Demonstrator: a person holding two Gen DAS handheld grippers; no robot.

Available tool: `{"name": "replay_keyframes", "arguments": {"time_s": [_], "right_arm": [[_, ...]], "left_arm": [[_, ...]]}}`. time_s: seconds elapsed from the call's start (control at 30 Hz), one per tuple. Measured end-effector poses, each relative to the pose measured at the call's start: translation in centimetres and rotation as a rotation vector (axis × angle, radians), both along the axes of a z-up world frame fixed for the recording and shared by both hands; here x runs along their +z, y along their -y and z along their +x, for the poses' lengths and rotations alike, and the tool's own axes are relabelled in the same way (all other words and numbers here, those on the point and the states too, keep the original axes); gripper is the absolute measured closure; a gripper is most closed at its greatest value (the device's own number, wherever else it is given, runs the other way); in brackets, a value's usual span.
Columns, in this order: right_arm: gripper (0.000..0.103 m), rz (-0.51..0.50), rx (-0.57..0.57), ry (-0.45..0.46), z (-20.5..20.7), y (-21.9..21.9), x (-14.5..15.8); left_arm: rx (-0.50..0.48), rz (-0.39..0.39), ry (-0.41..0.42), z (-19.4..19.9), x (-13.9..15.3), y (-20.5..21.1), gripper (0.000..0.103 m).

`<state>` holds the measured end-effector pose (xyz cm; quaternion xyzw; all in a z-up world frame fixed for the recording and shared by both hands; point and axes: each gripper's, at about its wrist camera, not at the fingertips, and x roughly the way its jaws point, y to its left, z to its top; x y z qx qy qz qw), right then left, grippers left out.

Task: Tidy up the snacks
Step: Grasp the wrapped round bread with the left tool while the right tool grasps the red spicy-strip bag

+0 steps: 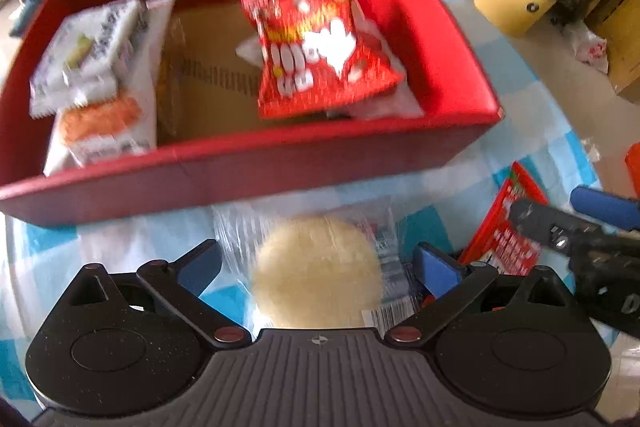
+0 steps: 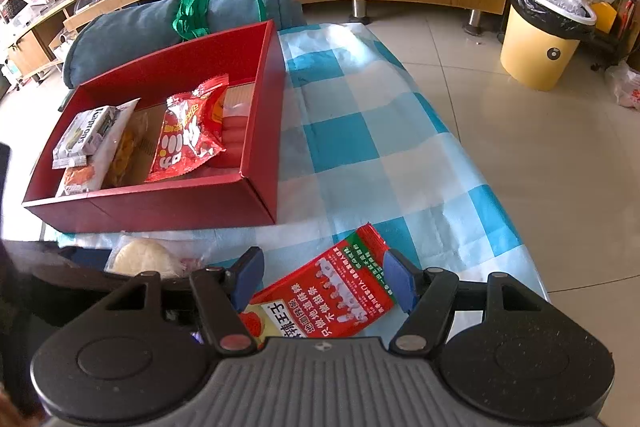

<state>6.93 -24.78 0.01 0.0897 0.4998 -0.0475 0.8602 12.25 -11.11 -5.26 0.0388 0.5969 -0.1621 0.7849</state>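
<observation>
At lower centre, the left gripper (image 1: pixel 316 263) stands wide around a round pale cake in clear wrap (image 1: pixel 316 271); the right gripper (image 2: pixel 324 279) stands open around a flat red snack packet (image 2: pixel 328 303), below the red cardboard box (image 2: pixel 160 203).

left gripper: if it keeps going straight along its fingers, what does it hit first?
Most likely the round pale bun in clear plastic wrap, lying between the left gripper's open blue pads. Under it is only the blue-and-white checked tablecloth. The red cardboard box sits farther ahead.
</observation>
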Motion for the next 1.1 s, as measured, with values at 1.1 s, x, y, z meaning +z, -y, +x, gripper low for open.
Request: {"name": "replay_keyframes", "arguments": {"time_s": [1.1], "right_arm": [[0.036,0.280,-0.243,-0.087,-1.3,1.6,-2.1]], "left_arm": [[0.030,-0.011,0.000,-1.2,0.8,-3.6,0.021]]}}
